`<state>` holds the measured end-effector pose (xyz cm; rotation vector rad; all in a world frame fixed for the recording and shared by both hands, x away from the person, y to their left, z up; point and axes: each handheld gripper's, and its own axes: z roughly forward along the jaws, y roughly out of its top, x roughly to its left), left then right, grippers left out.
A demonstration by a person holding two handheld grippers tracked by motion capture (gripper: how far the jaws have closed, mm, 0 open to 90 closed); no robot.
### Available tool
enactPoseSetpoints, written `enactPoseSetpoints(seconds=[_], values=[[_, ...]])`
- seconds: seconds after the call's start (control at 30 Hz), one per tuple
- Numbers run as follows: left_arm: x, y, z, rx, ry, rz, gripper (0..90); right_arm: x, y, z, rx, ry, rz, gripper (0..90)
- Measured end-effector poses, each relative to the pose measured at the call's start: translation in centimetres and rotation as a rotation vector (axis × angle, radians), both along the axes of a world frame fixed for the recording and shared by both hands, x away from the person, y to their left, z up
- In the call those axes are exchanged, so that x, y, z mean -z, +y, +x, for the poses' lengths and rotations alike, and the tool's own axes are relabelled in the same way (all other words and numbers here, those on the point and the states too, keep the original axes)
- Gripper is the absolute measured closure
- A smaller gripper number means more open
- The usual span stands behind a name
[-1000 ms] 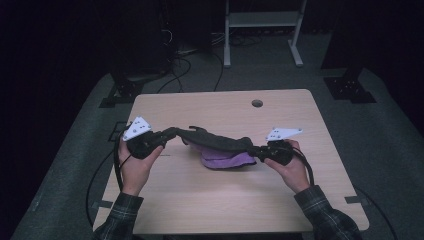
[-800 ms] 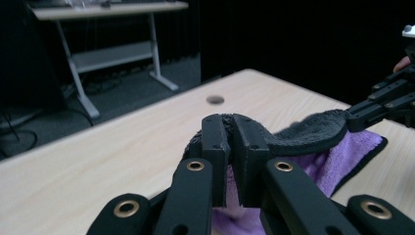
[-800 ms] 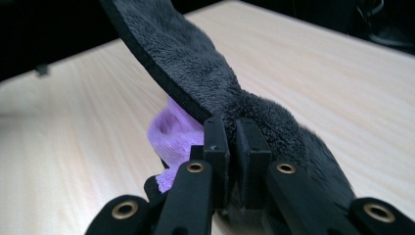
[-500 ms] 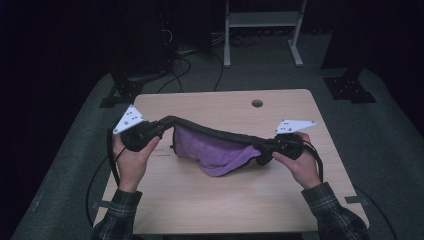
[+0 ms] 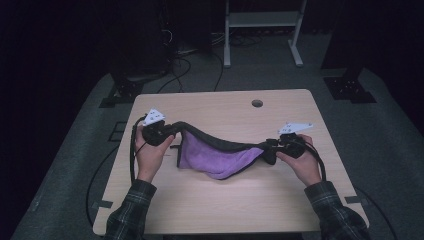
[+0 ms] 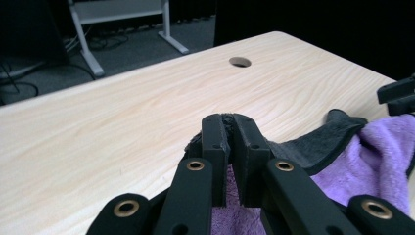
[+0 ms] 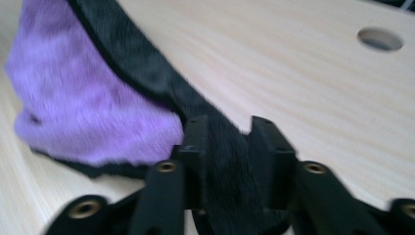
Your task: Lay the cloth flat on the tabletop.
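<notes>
At about nine o'clock on the wooden counter (image 5: pixel 300 200) a hand (image 5: pixel 147 157) holds the left tool (image 5: pixel 172 131), its jaws clenched on a corner of the towel (image 5: pixel 215 157) — in the left gripper view (image 6: pixel 229 128) the dark edge of the cloth shows pinched between the two black jaws, which stand almost together. The towel is purple on one face with a dark grey back and border; it hangs in a shallow sag between the two tools, stretched from nine o'clock across the middle to three o'clock, its low purple belly near the counter's centre, though whether it touches the wood I cannot tell. At twelve o'clock, near the far edge, sits a round hole (image 5: pixel 257 103) in the counter.

At three o'clock the other hand (image 5: pixel 305 160) carries the right tool (image 5: pixel 270 150). Its jaws have just been opening — in the right gripper view (image 7: pixel 229 134) the dark strip of the towel's edge lies between them with the jaws standing apart around it, so the grip looks released rather than pressed. Cables trail from both tools toward the person's plaid sleeves (image 5: pixel 135 212).
</notes>
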<state>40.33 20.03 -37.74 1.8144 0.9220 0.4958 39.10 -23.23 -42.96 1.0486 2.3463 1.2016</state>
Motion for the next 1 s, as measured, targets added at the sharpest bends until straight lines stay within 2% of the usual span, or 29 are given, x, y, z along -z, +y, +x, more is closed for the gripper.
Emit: enactPoseSetpoints(seconds=[0.03, 0.07, 0.1, 0.2, 0.4, 0.43, 0.6, 0.7, 0.8, 0.83, 0.87, 1.0], values=[[0.1, 0.1, 0.0, 0.000, 0.002, -0.001, 84.7, 0.2, -0.1, -0.1, -0.005, 0.002, 0.003, 60.2], [0.1, 0.2, 0.0, -0.003, 0.004, -0.004, 84.7, 0.9, -0.2, -0.2, -0.039, 0.019, -0.013, 54.6], [0.1, 0.2, 0.0, -0.003, 0.004, -0.003, 84.7, 0.9, -0.2, -0.2, -0.039, 0.019, -0.013, 54.6], [0.1, 0.4, 0.0, -0.007, -0.001, 0.004, 84.6, 1.8, -0.2, -0.6, -0.070, 0.031, -0.070, 51.3], [0.2, 0.5, 0.0, -0.011, 0.003, 0.003, 84.7, 2.6, -1.1, -1.5, -0.078, 0.024, -0.112, 50.2], [0.2, 0.5, 0.0, -0.010, 0.003, 0.004, 84.6, 2.7, -1.2, -1.5, -0.084, 0.020, -0.130, 49.7], [0.2, 0.5, 0.0, -0.002, 0.005, 0.012, 84.6, 3.7, -1.0, -1.1, -0.092, 0.027, -0.166, 49.0], [0.3, 0.5, 0.0, -0.002, 0.008, 0.010, 84.6, 4.3, -0.9, -0.6, -0.078, 0.057, -0.170, 57.8], [0.4, 0.5, 0.0, 0.000, 0.011, 0.007, 84.6, 4.3, -1.1, -0.3, -0.057, 0.069, -0.154, 71.9], [0.4, 0.5, 0.0, -0.001, 0.012, 0.006, 84.6, 4.3, -1.3, -0.3, -0.047, 0.076, -0.142, 77.1], [0.4, 0.6, 0.0, -0.001, 0.013, 0.007, 84.6, 4.2, -1.5, -0.2, -0.015, 0.104, -0.119, 83.1], [0.5, 0.8, -0.1, -0.003, 0.018, 0.002, 84.6, 3.9, -1.7, -0.1, 0.011, 0.122, -0.095, 86.1]])
